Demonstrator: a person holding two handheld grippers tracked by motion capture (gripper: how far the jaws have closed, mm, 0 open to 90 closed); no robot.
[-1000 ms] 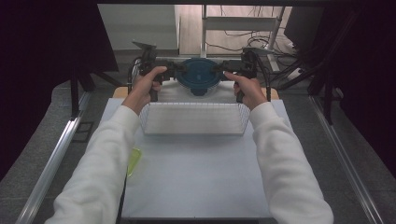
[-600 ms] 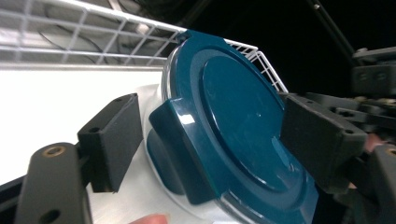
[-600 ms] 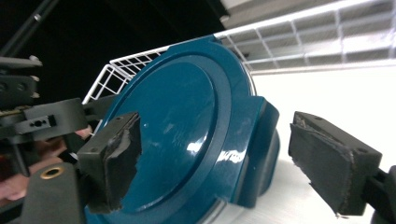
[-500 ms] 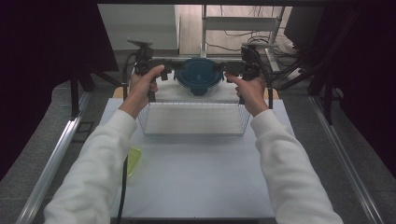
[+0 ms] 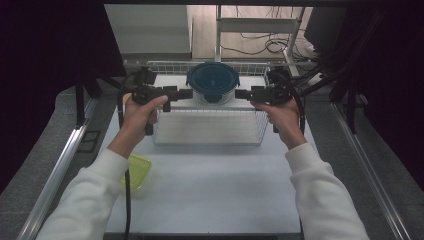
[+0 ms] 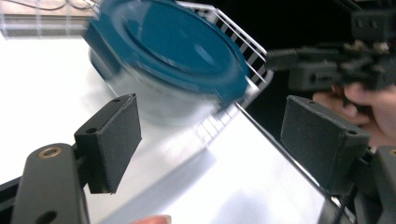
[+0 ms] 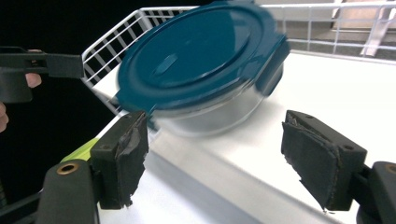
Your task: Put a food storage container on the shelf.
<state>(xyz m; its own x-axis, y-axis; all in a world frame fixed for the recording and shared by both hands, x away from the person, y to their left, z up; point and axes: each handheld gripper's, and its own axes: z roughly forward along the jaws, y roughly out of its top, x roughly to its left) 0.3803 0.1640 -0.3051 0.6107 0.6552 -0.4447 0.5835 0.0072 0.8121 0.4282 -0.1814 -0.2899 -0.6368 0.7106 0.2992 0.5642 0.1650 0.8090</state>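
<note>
From above, I hold my left gripper (image 5: 186, 93) and my right gripper (image 5: 240, 93) level, pointing inward at each other from either side of the round container (image 5: 213, 83). The container, clear-bodied with a dark teal lid (image 5: 213, 79), sits on the white shelf at the far end of the wire rack (image 5: 207, 127), between my two grippers. Neither claw touches it; each tip stands just beside its rim with a small gap. A yellow-green lid (image 5: 135, 170) lies on the white table (image 5: 215, 195) near my left sleeve, well apart from the rack.

Along my left gripper (image 6: 210, 140), the two black pads are spread wide with nothing between them but bare white surface. The container (image 6: 163, 70) lies ahead and above the gap, blurred, its lid tilted in this view, and the wire rack's rim (image 6: 233, 42) runs behind it. My other hand (image 6: 369, 107) with its gripper shows farther off at the right.

Along my right gripper (image 7: 215, 158), the worn pads also stand wide apart, though these jaws have just been closing a little; nothing is pinched between them. The container (image 7: 201, 74) sits just beyond the pads, untouched, on the white shelf with the wire rack's wall (image 7: 116, 42) behind it. My left gripper's tip (image 7: 42, 65) shows at the left edge.
</note>
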